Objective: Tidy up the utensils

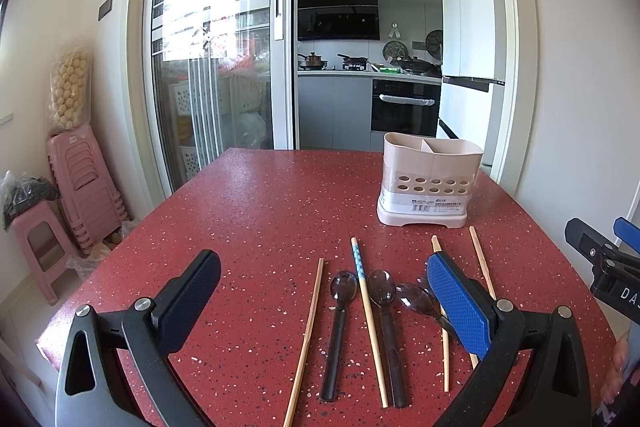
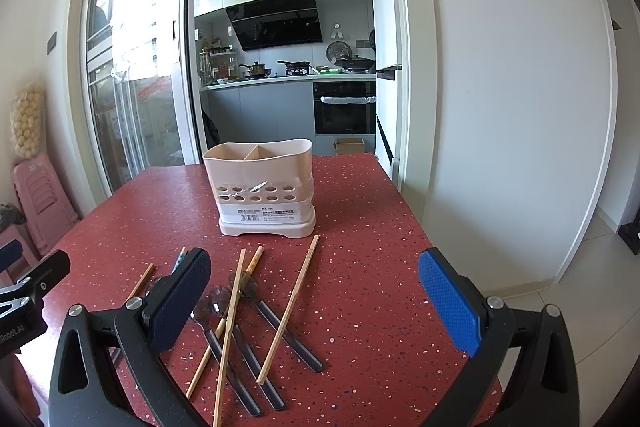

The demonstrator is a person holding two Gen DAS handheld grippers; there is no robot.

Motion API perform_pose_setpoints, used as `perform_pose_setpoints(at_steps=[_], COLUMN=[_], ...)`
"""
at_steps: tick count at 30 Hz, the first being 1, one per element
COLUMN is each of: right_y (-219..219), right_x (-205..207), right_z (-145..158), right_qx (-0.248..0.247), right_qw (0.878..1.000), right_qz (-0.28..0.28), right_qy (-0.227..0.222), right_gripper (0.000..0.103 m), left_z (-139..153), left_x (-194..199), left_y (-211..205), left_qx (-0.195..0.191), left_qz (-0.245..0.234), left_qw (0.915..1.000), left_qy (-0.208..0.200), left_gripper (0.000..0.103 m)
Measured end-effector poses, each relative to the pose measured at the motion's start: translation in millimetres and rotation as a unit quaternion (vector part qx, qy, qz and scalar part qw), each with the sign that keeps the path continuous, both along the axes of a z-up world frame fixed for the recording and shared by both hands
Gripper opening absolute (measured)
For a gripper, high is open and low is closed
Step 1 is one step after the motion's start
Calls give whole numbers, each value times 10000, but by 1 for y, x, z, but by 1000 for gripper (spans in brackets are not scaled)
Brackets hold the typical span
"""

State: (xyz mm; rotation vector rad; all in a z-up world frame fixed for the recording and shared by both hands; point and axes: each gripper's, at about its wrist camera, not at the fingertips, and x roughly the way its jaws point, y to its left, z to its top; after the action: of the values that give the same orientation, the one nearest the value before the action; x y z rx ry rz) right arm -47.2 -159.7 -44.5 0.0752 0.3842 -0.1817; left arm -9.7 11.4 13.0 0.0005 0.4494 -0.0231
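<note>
It is bright daytime where I am. Sunlight comes in through the glass door [image 1: 212, 39] on my left, and one patch of the glass glows so white that I cannot see through it. The red table [image 1: 260, 211] is lit evenly and looks sharp, with only soft, faint shadows under the things on it. The white wall [image 2: 512, 87] on my right is pale and smooth with a gentle grey shade. Both of my views bend like a fishbowl: straight door frames curve, and the corners go black. The far kitchen looks a bit soft.
</note>
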Motion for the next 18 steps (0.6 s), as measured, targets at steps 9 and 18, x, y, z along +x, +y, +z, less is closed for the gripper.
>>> perform_pose_setpoints(at_steps=[9, 18], right_y=[1, 2], right_x=[-1, -1], right_z=[0, 0], right_qx=[-4, -10], right_qw=[10000, 10000], right_qz=[4, -2], right_qy=[-8, 3], right_gripper=[103, 103], left_z=[-1, 0], left_x=[0, -1], left_y=[0, 1], left_qx=[-2, -12], left_qz=[-1, 4], left_qw=[10000, 10000], left_qy=[-5, 5], left_gripper=[103, 103])
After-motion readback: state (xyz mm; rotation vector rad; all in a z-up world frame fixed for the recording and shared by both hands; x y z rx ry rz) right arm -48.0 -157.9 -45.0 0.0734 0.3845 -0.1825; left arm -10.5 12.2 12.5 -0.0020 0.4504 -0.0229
